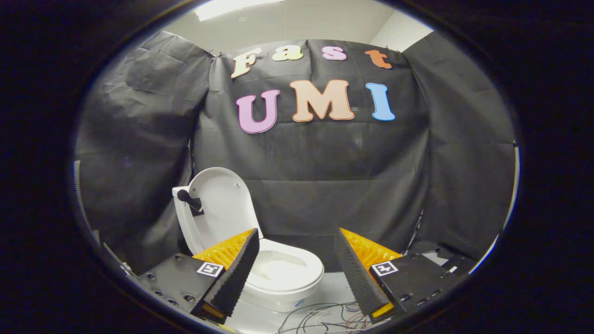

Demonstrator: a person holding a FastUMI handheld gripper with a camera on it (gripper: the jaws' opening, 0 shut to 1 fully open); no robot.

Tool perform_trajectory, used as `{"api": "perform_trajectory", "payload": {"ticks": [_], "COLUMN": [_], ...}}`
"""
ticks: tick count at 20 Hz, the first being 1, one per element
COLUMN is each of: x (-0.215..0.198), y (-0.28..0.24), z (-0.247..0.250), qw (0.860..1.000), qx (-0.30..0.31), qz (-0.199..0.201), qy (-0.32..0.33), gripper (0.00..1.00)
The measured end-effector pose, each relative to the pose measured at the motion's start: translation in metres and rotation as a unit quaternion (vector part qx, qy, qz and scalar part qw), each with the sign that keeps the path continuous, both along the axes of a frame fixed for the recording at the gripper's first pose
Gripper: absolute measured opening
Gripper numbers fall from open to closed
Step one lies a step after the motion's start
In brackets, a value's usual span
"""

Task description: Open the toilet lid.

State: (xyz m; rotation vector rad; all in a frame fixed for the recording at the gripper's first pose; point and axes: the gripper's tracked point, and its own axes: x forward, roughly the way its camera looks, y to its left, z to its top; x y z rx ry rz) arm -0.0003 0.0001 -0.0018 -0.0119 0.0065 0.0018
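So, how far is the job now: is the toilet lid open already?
Done: the toilet lid stands upright, and the seat and bowl are uncovered. In hand: nothing; the gripper is open, its fingers spread apart and touching nothing, with the toilet just beyond them. Left: apparently nothing apart from pulling the gripper away.

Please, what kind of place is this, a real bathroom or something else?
Probably a staged test booth, not a real bathroom. A white toilet, its white oval lid raised, stands against a draped black cloth wall, and loose thin wires lie on the floor. The open gripper holds nothing.
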Motion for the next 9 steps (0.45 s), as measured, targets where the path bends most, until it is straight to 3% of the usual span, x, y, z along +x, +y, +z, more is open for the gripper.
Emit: {"api": "perform_trajectory", "payload": {"ticks": [9], "x": [0.0007], "y": [-0.0006], "z": [-0.0006], "qw": [1.0], "qx": [0.0], "qz": [0.0], "qy": [0.0], "gripper": [1.0]}}
